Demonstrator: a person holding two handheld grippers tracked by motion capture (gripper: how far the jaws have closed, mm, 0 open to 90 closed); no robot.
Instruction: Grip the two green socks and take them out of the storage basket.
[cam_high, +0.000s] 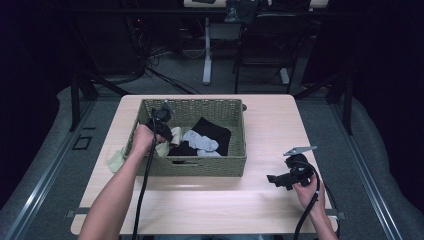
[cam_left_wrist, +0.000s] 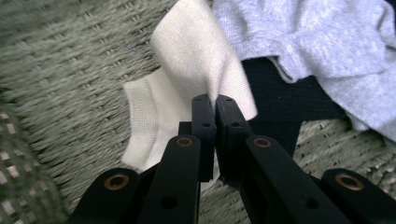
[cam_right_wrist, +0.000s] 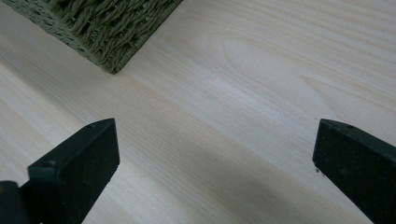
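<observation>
A green woven basket (cam_high: 205, 167) stands mid-table with socks in it. My left gripper (cam_high: 164, 131) reaches down into its left end. In the left gripper view the jaws (cam_left_wrist: 215, 105) are pressed together on a fold of a cream sock (cam_left_wrist: 196, 60) that lies on the basket floor (cam_left_wrist: 70, 70). Beside it are a grey sock (cam_left_wrist: 317, 42) and a black garment (cam_left_wrist: 280, 102). My right gripper (cam_high: 274, 179) rests low over the table to the right of the basket. Its jaws (cam_right_wrist: 215, 144) stand wide apart with only bare wood between them.
A pale green sock (cam_high: 116, 161) lies on the table just outside the basket's left wall. The basket's corner (cam_right_wrist: 107, 28) is close ahead of the right gripper. Light wood tabletop (cam_high: 270, 125) runs to the right of and in front of the basket.
</observation>
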